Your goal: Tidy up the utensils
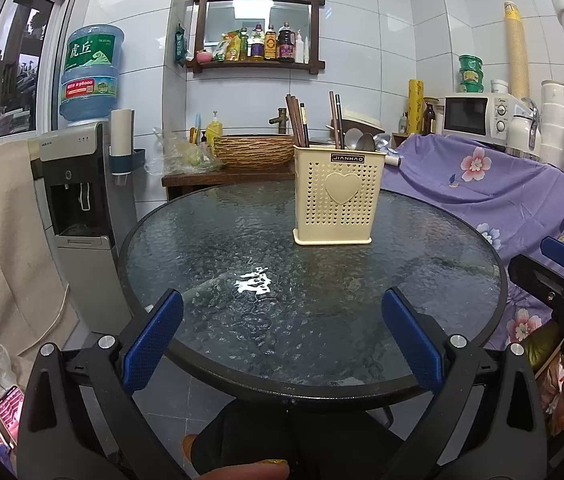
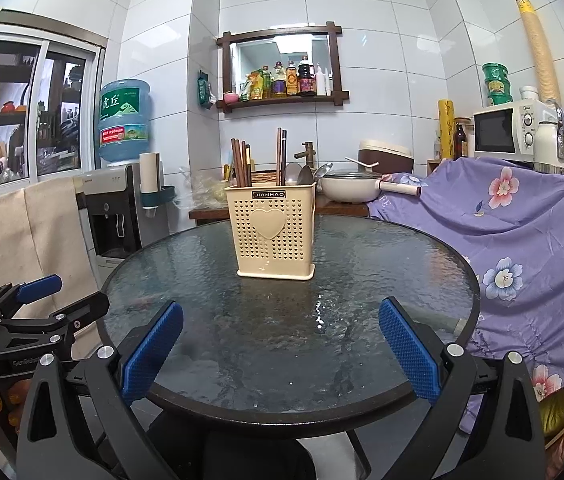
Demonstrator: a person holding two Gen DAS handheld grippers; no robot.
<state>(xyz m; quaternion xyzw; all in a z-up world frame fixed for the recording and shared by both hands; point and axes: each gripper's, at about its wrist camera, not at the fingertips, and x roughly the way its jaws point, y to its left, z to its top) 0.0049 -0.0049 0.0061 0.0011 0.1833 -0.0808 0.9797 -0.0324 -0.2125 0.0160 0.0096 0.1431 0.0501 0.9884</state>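
A cream perforated utensil holder (image 1: pixel 338 196) with a heart on its front stands upright on the round glass table (image 1: pixel 242 240). It holds brown chopsticks (image 1: pixel 297 124) on its left side and metal spoons (image 1: pixel 360 141) on its right. It also shows in the right wrist view (image 2: pixel 272 230), with chopsticks (image 2: pixel 241 162) and spoons (image 2: pixel 300 174). My left gripper (image 1: pixel 282 336) is open and empty over the table's near edge. My right gripper (image 2: pixel 281 338) is open and empty, also at the near edge (image 2: pixel 282 408). Each gripper shows at the side of the other's view.
A water dispenser (image 1: pixel 82 200) stands left of the table. A purple floral cloth (image 1: pixel 502 184) covers furniture on the right, with a microwave (image 1: pixel 478 114) behind. A wooden counter with a woven basket (image 1: pixel 256 150) and a white pot (image 2: pixel 352 188) stands behind the table.
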